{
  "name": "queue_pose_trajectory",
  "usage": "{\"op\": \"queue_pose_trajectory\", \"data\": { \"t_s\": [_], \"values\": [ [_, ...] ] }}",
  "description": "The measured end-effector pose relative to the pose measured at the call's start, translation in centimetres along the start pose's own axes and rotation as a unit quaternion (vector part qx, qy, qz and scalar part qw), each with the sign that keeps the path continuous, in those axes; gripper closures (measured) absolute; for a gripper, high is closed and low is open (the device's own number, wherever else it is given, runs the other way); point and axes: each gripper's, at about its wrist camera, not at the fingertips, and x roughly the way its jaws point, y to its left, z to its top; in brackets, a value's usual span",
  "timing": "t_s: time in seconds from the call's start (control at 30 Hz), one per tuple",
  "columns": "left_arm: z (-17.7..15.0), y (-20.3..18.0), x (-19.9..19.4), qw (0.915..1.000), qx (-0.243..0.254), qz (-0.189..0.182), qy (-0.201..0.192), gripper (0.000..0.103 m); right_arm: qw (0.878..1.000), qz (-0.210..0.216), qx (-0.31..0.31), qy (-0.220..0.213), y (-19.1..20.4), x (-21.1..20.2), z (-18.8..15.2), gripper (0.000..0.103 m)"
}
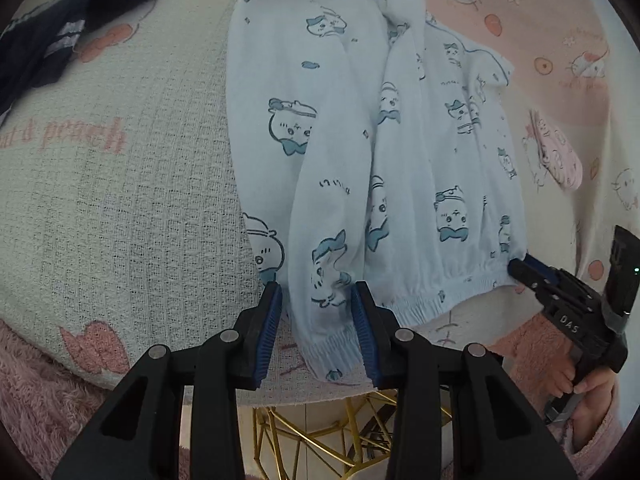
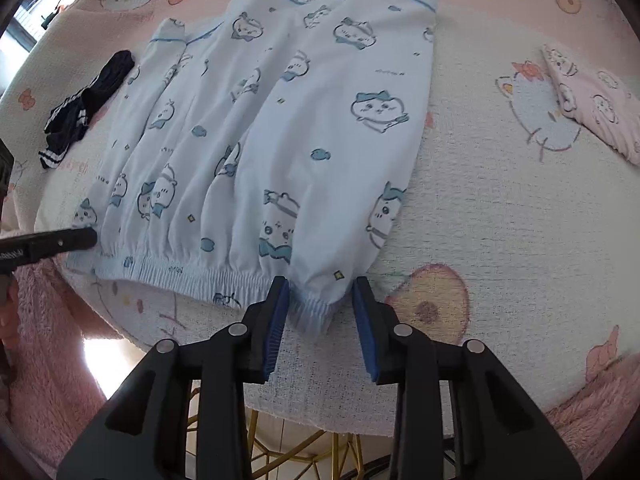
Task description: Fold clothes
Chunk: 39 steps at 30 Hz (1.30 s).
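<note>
Left wrist view: the left gripper (image 1: 317, 296) stands wide open, a ribbed sleeve cuff (image 1: 332, 354) between its fingers, nothing clamped. Beyond it the pale blue pyjama top (image 1: 360, 140) lies flat on the towel-covered table (image 1: 120, 200). Right wrist view: the right gripper (image 2: 321, 290) gapes equally, straddling the other cuff (image 2: 314, 312). Farther left, a dark sock (image 2: 86, 106).

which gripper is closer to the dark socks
Left. The left gripper is at the near hem of the pale blue top on the side where the dark socks lie. The right gripper is at the hem's opposite end, farther away.
</note>
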Motion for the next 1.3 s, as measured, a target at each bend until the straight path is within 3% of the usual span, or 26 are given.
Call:
{"op": "queue_pose_trajectory", "data": {
  "t_s": [0.07, 0.17, 0.23, 0.3, 0.33, 0.37, 0.43, 0.53, 0.7, 0.87, 0.93, 1.03, 1.13, 1.2, 1.3],
  "values": [
    [-0.5, -0.1, 0.0, 0.9999, -0.011, -0.004, -0.003, 0.064, 1.000, 0.013, 0.019, -0.010, -0.8, -0.7, -0.1, 0.068],
    [-1.0, -0.4, 0.3, 0.9999, -0.004, -0.010, 0.000, 0.060, 0.997, 0.071, 0.031, 0.012, -1.3, -0.2, -0.4, 0.065],
    [-1.2, -0.6, 0.4, 0.9999, -0.002, -0.010, -0.003, 0.060, 0.997, 0.073, 0.023, 0.013, -0.8, -0.1, -0.6, 0.065],
    [-1.3, -0.8, 0.2, 0.9998, 0.002, -0.011, -0.014, 0.061, 0.998, 0.067, 0.013, 0.008, -0.2, -0.3, -0.7, 0.075],
    [-1.4, -0.9, 0.1, 0.9998, 0.003, -0.011, -0.018, 0.064, 0.998, 0.065, 0.008, 0.005, 0.1, -0.4, -0.7, 0.085],
    [-1.5, -1.0, 0.0, 0.9997, 0.005, -0.011, -0.023, 0.082, 0.998, 0.062, 0.003, 0.002, 0.3, -0.6, -0.8, 0.088],
    [-1.5, -1.3, -1.0, 0.9992, 0.014, -0.008, -0.036, 0.088, 0.998, 0.057, -0.007, -0.003, 0.9, -0.8, -0.9, 0.095],
    [-1.2, -1.8, -3.2, 0.9977, 0.025, -0.025, -0.058, 0.090, 0.998, 0.066, 0.004, -0.020, 0.2, -2.8, -1.4, 0.095],
    [-2.1, -3.4, -5.4, 0.9957, 0.065, -0.017, -0.064, 0.090, 0.997, 0.077, 0.023, 0.015, -0.8, -3.4, -3.3, 0.095],
    [-4.4, -2.8, -5.0, 0.9973, 0.058, -0.027, -0.036, 0.090, 0.994, 0.087, 0.043, 0.050, -1.9, -4.0, -5.2, 0.095],
    [-5.1, -1.9, -3.2, 0.9977, 0.056, -0.038, 0.002, 0.089, 0.992, 0.091, 0.051, 0.064, -2.3, -4.2, -5.9, 0.090],
    [-6.0, -1.2, -1.1, 0.9988, 0.025, -0.015, 0.039, 0.085, 0.991, 0.077, 0.068, 0.085, -3.0, -3.9, -6.3, 0.089],
    [-5.6, -1.0, -2.9, 0.9990, 0.019, -0.040, 0.006, 0.083, 0.995, 0.061, 0.050, 0.056, -2.3, -5.6, -5.4, 0.084],
    [-4.8, -1.6, -4.0, 0.9990, 0.037, -0.021, -0.016, 0.076, 0.998, 0.049, 0.018, 0.031, -1.1, -6.9, -4.4, 0.075],
    [-2.7, -2.4, -4.7, 0.9971, 0.065, 0.004, -0.038, 0.076, 0.999, 0.040, -0.029, 0.017, 0.6, -7.1, -2.4, 0.075]
  ]
}}
